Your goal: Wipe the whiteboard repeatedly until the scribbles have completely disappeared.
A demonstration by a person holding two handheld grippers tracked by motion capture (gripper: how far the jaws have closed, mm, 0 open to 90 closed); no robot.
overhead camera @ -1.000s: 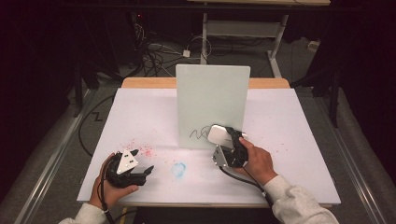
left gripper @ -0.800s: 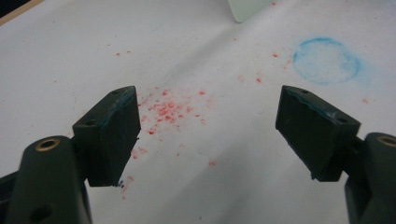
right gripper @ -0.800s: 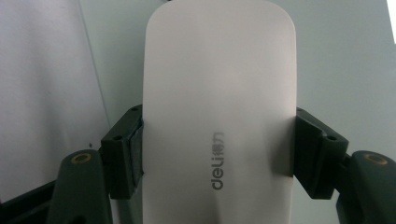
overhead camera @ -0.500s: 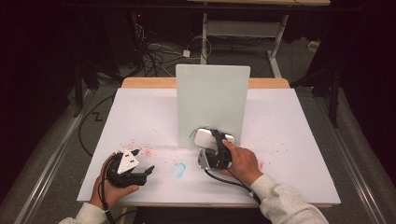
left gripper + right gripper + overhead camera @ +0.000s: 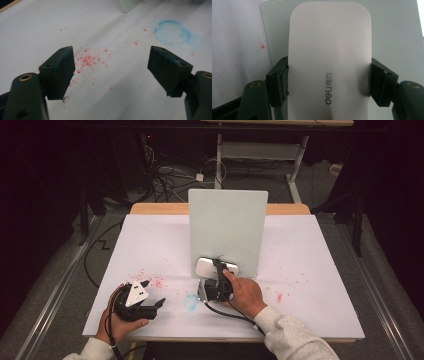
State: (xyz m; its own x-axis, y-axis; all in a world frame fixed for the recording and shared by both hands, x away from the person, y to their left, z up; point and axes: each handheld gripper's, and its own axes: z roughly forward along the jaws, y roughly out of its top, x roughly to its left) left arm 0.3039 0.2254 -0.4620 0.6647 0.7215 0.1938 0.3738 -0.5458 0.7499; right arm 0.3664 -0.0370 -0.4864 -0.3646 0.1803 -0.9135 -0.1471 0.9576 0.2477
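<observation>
White paper covers the table [image 5: 150, 245] across the middle of the high view, speckled red, with a blue ring stain [image 5: 172, 32] at centre bottom. Behind it, at centre, I see a pale green board [image 5: 227, 230] standing upright. At the board's foot my right gripper [image 5: 329, 85] is clamped on both sides of a white Deli eraser [image 5: 329, 57]. Lower left, my left gripper [image 5: 111, 72] hangs wide open, holding nothing.
</observation>
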